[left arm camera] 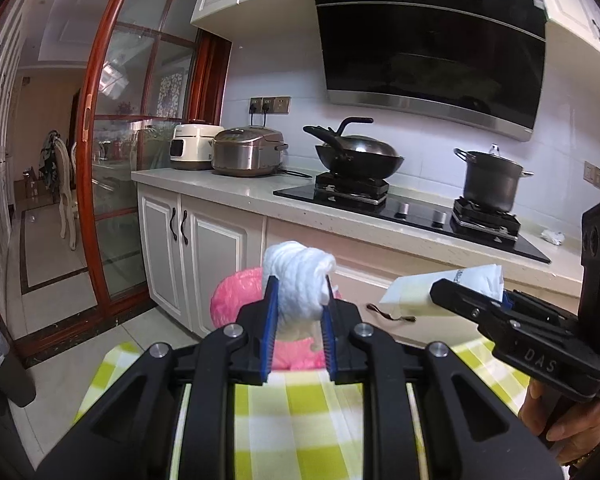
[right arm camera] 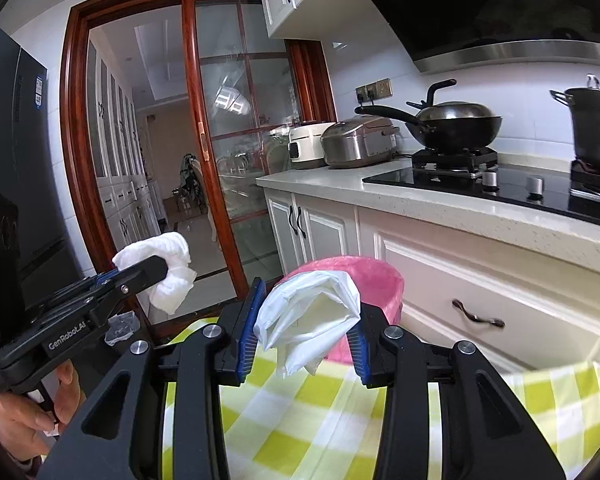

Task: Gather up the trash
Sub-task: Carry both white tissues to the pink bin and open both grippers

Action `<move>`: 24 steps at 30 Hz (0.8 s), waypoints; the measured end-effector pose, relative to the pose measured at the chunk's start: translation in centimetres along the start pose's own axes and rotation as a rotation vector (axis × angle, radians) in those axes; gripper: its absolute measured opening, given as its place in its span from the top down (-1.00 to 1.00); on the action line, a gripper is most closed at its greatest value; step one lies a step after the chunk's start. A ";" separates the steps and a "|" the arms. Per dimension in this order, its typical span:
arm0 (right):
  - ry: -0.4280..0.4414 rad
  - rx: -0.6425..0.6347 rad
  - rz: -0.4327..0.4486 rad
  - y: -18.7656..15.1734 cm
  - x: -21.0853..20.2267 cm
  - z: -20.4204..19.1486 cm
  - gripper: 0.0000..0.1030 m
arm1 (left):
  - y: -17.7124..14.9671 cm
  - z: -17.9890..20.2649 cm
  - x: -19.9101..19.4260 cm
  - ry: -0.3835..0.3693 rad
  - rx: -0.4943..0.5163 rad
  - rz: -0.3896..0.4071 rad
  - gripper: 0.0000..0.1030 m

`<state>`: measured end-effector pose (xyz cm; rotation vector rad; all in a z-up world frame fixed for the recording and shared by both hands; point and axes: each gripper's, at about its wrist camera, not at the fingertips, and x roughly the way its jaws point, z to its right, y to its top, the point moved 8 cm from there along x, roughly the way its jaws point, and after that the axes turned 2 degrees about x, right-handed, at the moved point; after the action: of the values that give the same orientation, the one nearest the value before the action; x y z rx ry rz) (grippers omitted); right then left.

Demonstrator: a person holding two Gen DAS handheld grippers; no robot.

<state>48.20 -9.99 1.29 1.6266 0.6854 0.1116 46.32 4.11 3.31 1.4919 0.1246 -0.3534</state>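
Observation:
My left gripper [left arm camera: 299,292] is shut on a crumpled white tissue [left arm camera: 298,280], also visible from the right wrist as a white tissue [right arm camera: 168,276] in the left gripper [right arm camera: 156,270]. My right gripper [right arm camera: 308,316] is shut on a crumpled white paper cup [right arm camera: 312,320]; in the left wrist view the right gripper [left arm camera: 476,296] carries that flattened cup [left arm camera: 424,290] at the right. Both are held above a table with a green-checked cloth [left arm camera: 296,408]. Just beyond the fingers stands a bin lined with a pink bag [right arm camera: 376,280], partly hidden behind the trash.
White lower cabinets [left arm camera: 204,256] and a counter [left arm camera: 236,184] run ahead with two rice cookers [left arm camera: 248,152], a wok [left arm camera: 358,156] and a pot [left arm camera: 490,180] on a black hob. A small white scrap [left arm camera: 553,236] lies on the counter at right. A glass sliding door [left arm camera: 140,140] stands left.

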 end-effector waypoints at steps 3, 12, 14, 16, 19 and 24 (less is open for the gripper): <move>0.010 -0.002 -0.016 0.8 3.5 1.2 0.26 | 0.9 -0.9 3.7 -0.011 -0.008 -0.012 0.60; 0.028 0.025 -0.070 1.3 12.2 4.4 0.25 | 1.0 -4.1 13.8 -0.027 -0.053 -0.069 0.55; 0.035 0.022 -0.078 1.3 13.8 4.7 0.25 | 0.4 -4.9 15.8 -0.020 -0.066 -0.083 0.54; 0.044 0.026 -0.087 1.0 15.0 4.9 0.24 | -0.4 -5.4 17.6 -0.018 -0.076 -0.099 0.54; 0.039 0.030 -0.098 0.5 17.1 5.5 0.24 | -1.5 -6.2 19.8 -0.019 -0.087 -0.119 0.54; 0.052 0.065 -0.125 -0.8 19.7 6.4 0.23 | -3.5 -7.0 22.5 -0.024 -0.086 -0.148 0.54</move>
<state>66.81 -5.92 -6.81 1.6427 0.8364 0.0411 67.42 7.41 -7.25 1.3965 0.2294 -0.4797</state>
